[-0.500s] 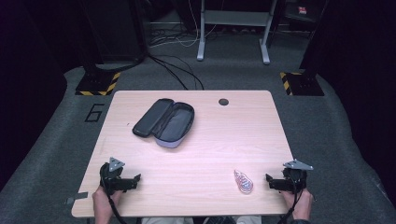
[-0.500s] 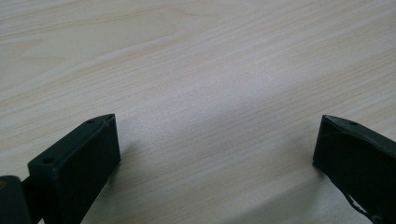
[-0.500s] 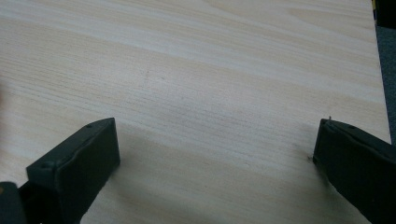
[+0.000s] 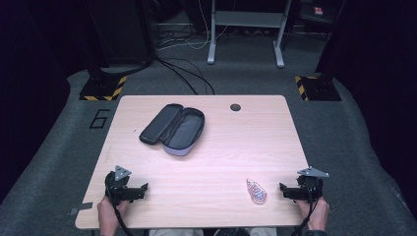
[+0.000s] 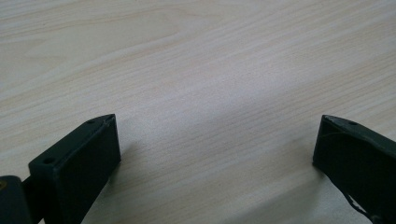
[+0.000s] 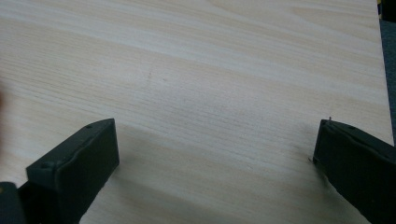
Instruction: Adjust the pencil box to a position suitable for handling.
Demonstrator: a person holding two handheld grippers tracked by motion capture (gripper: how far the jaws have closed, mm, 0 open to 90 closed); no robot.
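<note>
**Both tools idling open at the near edge, nothing picked up yet**

Comparing with the high view half a second back, nothing is changing. Both tools are sitting in the same spots, and the case and the small item are lying where they were. I'm reading this as the start, with the work not yet underway.

The left tool [image 4: 142, 189] is resting low over the table [image 4: 216, 162]. In the left gripper view its jaws are standing wide apart, with bare wood grain between them, so it is released and gripping nothing. The right tool [image 4: 282, 191] is doing the same. In the right gripper view its jaws are spread wide over bare wood, holding nothing.

The small pink-and-white striped item [image 4: 256, 191] is lying flat just beyond the right tool's jaw tips, on the side facing the left tool, close but apart. It is too small for me to say what it is. The open dark zip case [image 4: 172, 130] is lying well ahead of both tools, nearer the left tool's side. Its lid is folded back and the inside is looking empty.

The right tool is looking like the one to go for the striped item, and the case is the likely place for it. The item is flat against the table, so pinching it may be fiddly.
</note>
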